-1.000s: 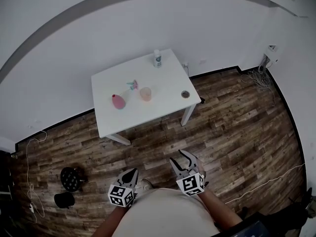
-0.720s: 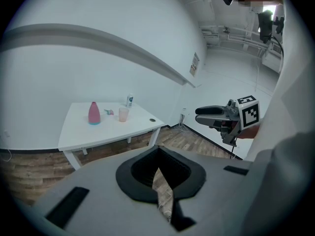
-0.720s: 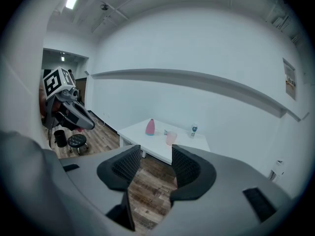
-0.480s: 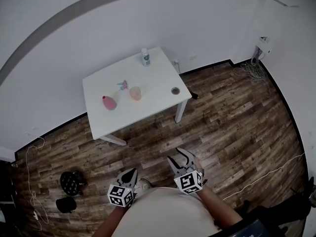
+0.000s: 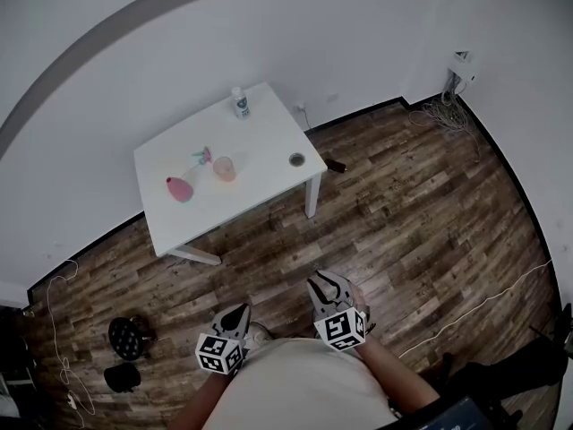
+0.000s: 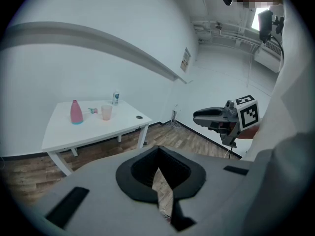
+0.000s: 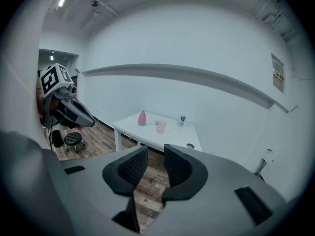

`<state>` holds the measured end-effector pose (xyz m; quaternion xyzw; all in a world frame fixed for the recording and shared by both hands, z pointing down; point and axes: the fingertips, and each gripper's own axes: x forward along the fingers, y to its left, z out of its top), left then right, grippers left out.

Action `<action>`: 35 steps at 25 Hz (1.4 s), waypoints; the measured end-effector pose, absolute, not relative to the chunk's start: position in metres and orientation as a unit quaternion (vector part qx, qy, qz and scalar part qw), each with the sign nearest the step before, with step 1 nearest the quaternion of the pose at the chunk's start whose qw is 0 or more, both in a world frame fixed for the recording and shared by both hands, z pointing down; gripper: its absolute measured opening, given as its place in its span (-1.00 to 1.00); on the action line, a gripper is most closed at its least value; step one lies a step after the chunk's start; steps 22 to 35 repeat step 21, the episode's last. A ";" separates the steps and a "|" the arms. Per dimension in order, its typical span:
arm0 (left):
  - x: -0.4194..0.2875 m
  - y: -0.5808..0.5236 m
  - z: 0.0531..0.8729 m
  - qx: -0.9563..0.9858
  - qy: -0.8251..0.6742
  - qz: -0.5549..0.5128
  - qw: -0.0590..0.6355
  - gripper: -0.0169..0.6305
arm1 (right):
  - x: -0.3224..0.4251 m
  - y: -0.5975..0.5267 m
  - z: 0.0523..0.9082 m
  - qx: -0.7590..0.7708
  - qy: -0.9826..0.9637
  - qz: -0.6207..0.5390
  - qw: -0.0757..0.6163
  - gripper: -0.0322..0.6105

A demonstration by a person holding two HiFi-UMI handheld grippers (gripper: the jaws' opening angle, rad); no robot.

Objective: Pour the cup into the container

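Head view shows a person standing on the brown wood-plank floor [image 5: 403, 204], well apart from the white rectangular tabletop [image 5: 269, 137], which stands far and to the left against the white wall. The translucent pink plastic cup [image 5: 224, 168] stands upright near the middle of the tabletop. To its left is the pink bottle-shaped container with a teal base [image 5: 179, 188]. A small pink-and-teal object [image 5: 203, 156], too small to tell what it is, lies just beyond and between the two. A small white bottle with a green label [image 5: 240, 103] stands at the far edge, and a small dark ring [image 5: 296, 159] sits toward the right edge. A black round stool [image 5: 128, 337] stands on the floor at the near left. Both grippers are held close in front of the person's body, side by side and far from the cup. In its own view, the left gripper [image 5: 240, 312] has its jaws together with nothing in them. The jaws of the right gripper [image 5: 328, 281] have just been closing. They now stand drawn in close and empty, with only a narrow strip of floor showing between the ribbed black pads [image 7: 134, 167].
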<state>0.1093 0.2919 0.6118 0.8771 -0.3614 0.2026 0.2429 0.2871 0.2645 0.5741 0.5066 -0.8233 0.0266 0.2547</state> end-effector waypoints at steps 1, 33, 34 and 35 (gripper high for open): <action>0.115 0.293 0.611 0.877 -0.361 0.203 0.242 -0.92 | 0.293 0.266 0.574 0.508 -0.823 0.028 0.253 -0.57; 0.228 0.293 0.554 0.903 -0.357 0.059 0.233 -0.65 | 0.379 0.278 0.549 0.497 -0.844 0.072 0.189 -0.57; 0.228 0.293 0.554 0.903 -0.357 0.059 0.233 -0.65 | 0.379 0.278 0.549 0.497 -0.844 0.072 0.189 -0.57; 0.228 0.293 0.554 0.903 -0.357 0.059 0.233 -0.65 | 0.379 0.278 0.549 0.497 -0.844 0.072 0.189 -0.57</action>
